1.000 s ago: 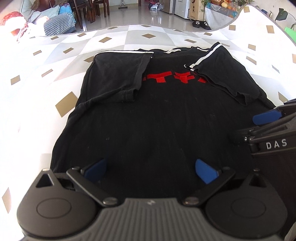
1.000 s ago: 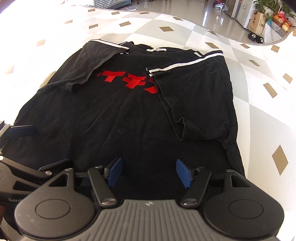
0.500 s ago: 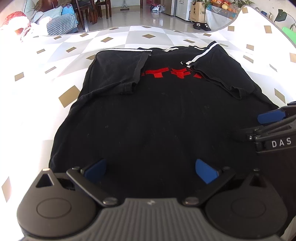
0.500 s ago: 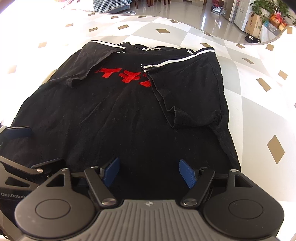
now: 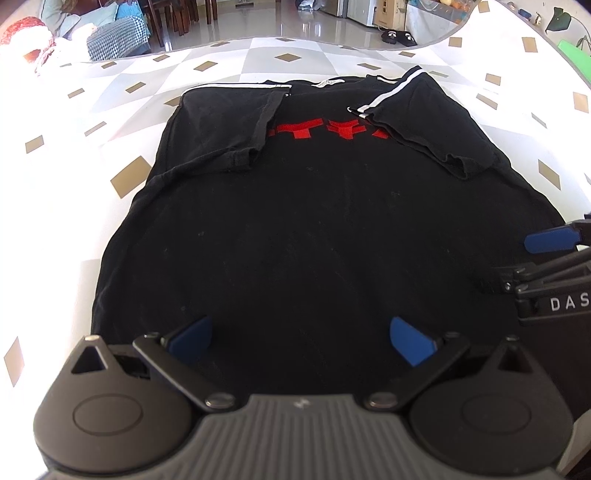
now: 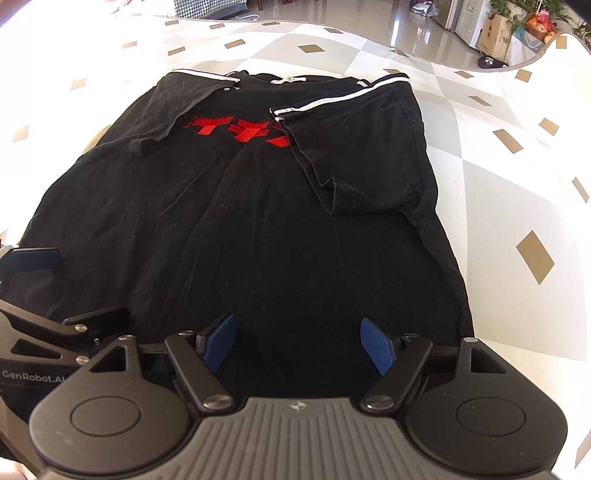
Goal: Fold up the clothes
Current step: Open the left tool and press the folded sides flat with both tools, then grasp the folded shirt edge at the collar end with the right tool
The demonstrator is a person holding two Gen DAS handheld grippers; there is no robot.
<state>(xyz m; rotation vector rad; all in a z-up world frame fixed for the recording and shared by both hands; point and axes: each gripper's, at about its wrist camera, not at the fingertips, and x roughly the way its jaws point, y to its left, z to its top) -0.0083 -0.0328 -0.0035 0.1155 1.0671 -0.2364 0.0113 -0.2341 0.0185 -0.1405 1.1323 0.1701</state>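
Note:
A black T-shirt (image 5: 317, 229) with a red print (image 5: 328, 129) lies flat on the patterned cloth, collar at the far end. Both white-striped sleeves are folded inward over the chest. My left gripper (image 5: 301, 334) hovers open over the near hem on the shirt's left half, with only cloth beneath its blue pads (image 5: 188, 332). My right gripper (image 6: 299, 339) stands open over the near hem on the right half, nothing between its pads (image 6: 376, 345). Each gripper's fingers show at the edge of the other's view: right fingers (image 5: 546, 240), left fingers (image 6: 33, 258).
The shirt rests on a white table cover (image 5: 122, 110) with gold diamonds that extends to both sides. Beyond the far edge is a tiled floor (image 5: 258, 18) with chairs, slippers (image 5: 397, 35) and a cardboard box (image 6: 495, 26). The shirt's right hem (image 6: 458, 295) runs near the cover's bare part.
Both views have drawn back a little toward the shirt's near hem, so the collar sits farther up. The right gripper's pads have spread slightly wider. The shirt itself lies unchanged.

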